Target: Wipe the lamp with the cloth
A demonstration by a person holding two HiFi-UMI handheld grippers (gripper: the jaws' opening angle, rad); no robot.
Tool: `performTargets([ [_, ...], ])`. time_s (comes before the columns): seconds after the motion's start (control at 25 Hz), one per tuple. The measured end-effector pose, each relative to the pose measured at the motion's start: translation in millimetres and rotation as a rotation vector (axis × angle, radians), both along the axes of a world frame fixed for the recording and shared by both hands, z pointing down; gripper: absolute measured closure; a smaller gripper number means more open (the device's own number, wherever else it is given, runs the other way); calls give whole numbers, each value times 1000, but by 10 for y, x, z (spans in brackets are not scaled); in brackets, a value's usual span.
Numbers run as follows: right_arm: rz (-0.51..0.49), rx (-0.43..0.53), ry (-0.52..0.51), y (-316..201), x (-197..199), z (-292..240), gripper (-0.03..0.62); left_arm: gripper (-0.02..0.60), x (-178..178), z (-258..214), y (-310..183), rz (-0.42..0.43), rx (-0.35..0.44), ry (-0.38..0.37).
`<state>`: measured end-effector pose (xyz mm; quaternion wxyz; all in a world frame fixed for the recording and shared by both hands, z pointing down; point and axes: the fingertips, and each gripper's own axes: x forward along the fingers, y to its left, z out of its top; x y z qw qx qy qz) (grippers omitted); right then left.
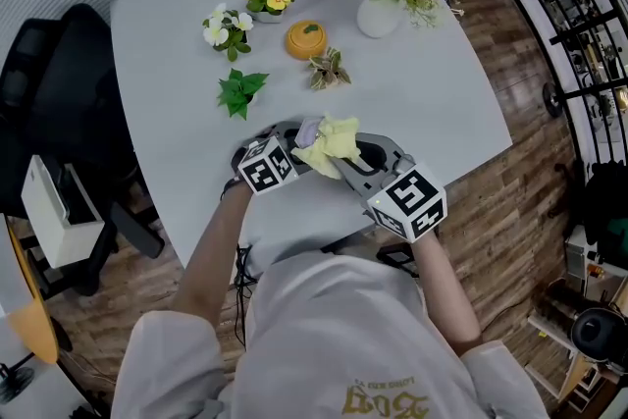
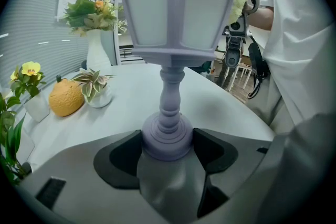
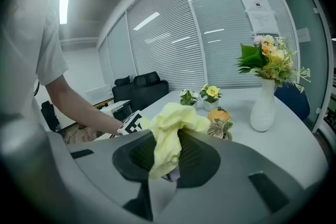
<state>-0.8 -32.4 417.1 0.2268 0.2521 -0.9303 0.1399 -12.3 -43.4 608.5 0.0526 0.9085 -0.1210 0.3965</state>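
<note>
A pale lilac lantern-shaped lamp (image 2: 173,34) stands upright on the grey table. My left gripper (image 2: 167,150) is shut on its round base, seen close in the left gripper view. In the head view only a bit of the lamp (image 1: 308,131) shows, under the yellow cloth (image 1: 328,144). My right gripper (image 3: 164,157) is shut on that cloth (image 3: 169,131), which bunches up between the jaws. The cloth rests against the lamp's top, between the two marker cubes. My left gripper (image 1: 285,155) and right gripper (image 1: 353,168) sit close together near the table's front edge.
Farther back on the table (image 1: 412,93) stand a white vase of flowers (image 1: 381,13), an orange ornament (image 1: 306,39), two small flower pots (image 1: 230,29) and small leafy plants (image 1: 238,91). A black office chair (image 1: 69,93) is at the left. Wooden floor lies beyond the table's right edge.
</note>
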Motion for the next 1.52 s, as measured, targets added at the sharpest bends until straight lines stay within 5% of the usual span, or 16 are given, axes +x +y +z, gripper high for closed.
performTargets([
  [0.84,23,-21,11,44,91,93,507,264,-3,-9,7,1,-1,1],
  [1.52,156,-69,-119,-421,167,78,508,264,-4,-4,2,0,3,0],
])
